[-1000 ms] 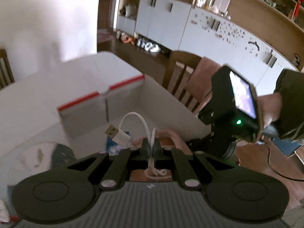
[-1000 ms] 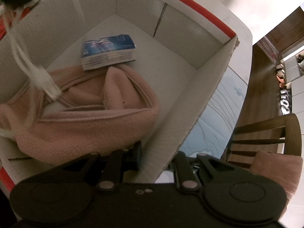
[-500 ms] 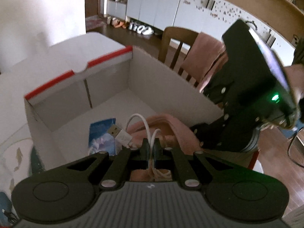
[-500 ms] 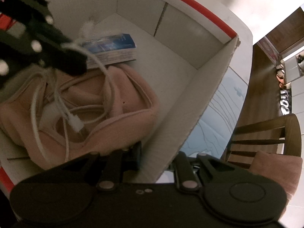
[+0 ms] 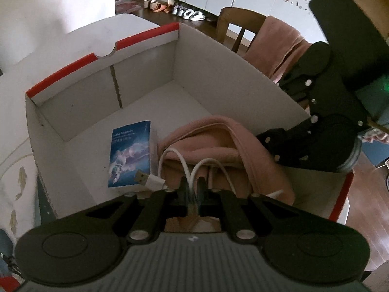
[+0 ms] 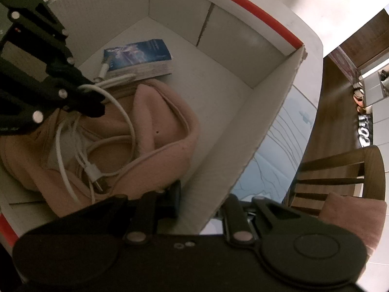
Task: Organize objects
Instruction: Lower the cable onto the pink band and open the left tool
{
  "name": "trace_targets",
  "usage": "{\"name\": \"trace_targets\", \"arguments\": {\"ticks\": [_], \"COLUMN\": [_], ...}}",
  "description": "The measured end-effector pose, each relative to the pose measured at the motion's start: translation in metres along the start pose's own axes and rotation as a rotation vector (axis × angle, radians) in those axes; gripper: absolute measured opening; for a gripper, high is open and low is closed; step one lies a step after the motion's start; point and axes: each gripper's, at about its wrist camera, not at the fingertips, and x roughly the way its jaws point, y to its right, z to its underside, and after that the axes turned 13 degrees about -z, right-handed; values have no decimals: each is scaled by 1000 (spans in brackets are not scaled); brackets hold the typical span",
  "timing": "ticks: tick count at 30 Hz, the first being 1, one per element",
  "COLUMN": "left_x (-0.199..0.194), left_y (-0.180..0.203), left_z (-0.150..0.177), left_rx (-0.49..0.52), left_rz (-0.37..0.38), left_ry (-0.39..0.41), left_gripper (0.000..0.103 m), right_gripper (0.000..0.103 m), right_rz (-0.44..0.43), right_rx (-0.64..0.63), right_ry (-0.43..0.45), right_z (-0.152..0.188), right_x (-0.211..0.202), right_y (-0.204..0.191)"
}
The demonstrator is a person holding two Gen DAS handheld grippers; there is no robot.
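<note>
An open white cardboard box (image 5: 145, 34) with red-edged flaps holds a pink fleece garment (image 5: 218, 131) and a blue booklet (image 5: 128, 153). My left gripper (image 5: 192, 189) is low inside the box over the fleece. A white USB cable (image 5: 170, 153) runs between its pads, and the jaws are just starting to open. In the right wrist view the cable (image 6: 131, 131) loops over the fleece (image 6: 165, 121), one plug beside the booklet (image 6: 138, 56). My right gripper (image 6: 201, 199) is shut on the box's near wall (image 6: 267, 131), one finger inside and one outside.
A wooden chair draped with pink cloth (image 5: 279, 41) stands just beyond the box. A second view of a chair (image 6: 340, 170) shows it close to the table edge. A fish-patterned cover (image 5: 19, 177) and a blue mat (image 6: 279, 155) lie under the box. Shoes (image 5: 189, 13) line the far floor.
My left gripper has come down into the box with the cable, whose loops now rest on the pink fleece. The right gripper has stayed on the box wall.
</note>
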Motion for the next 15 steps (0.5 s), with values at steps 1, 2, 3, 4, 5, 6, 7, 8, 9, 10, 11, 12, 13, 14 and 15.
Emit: {"name": "trace_targets", "arguments": {"ticks": [1,2,3,4,5,6,7,8,9,10,11,12,13,14,15], "left_x": [-2,-4,-6,-8,-11,-15,-18,-21,-24,-27,-31,-35,-37,-41,-46], "left_y": [0,-1,-1,-1,-2,-3,-4,-5,-5,-6,-8,-9,-9,-10,-11], "left_z": [1,2,4,6,7,9,10,11,11,11,12,13,12,13,14], "left_rx": [-4,-10,-13,-14,-16,-19,-25,-30,-36,-45,-55,-61,-64,-67,-72], "left_rz": [1,1,2,-5,-14,-16,-17,-19,-17,-13,-7,-3,-4,-4,-3], "left_ry": [1,0,2,9,18,27,38,48,53,56,61,68,73,81,91], "left_gripper": [10,15,18,27,38,44,52,53,53,53,53,53,53,53,53], "right_gripper": [15,15,15,15,15,15,15,15,15,15,15,15,15,15,15], "right_rz": [1,2,3,3,2,3,3,4,5,4,5,6,6,7,6], "right_rx": [-1,-3,-4,-3,-3,-4,-4,-5,-6,-5,-6,-8,-9,-10,-11], "right_ry": [0,0,0,0,0,0,0,0,0,0,1,2,4,4,6], "right_z": [0,0,1,-1,-1,-1,-2,-1,-1,-1,-2,0,1,1,1], "right_x": [0,0,1,-1,-1,-1,-1,-1,-1,-1,-1,-1,-1,-1,-2], "right_y": [0,0,0,1,1,0,1,0,1,0,1,-2,-3,-3,-3]}}
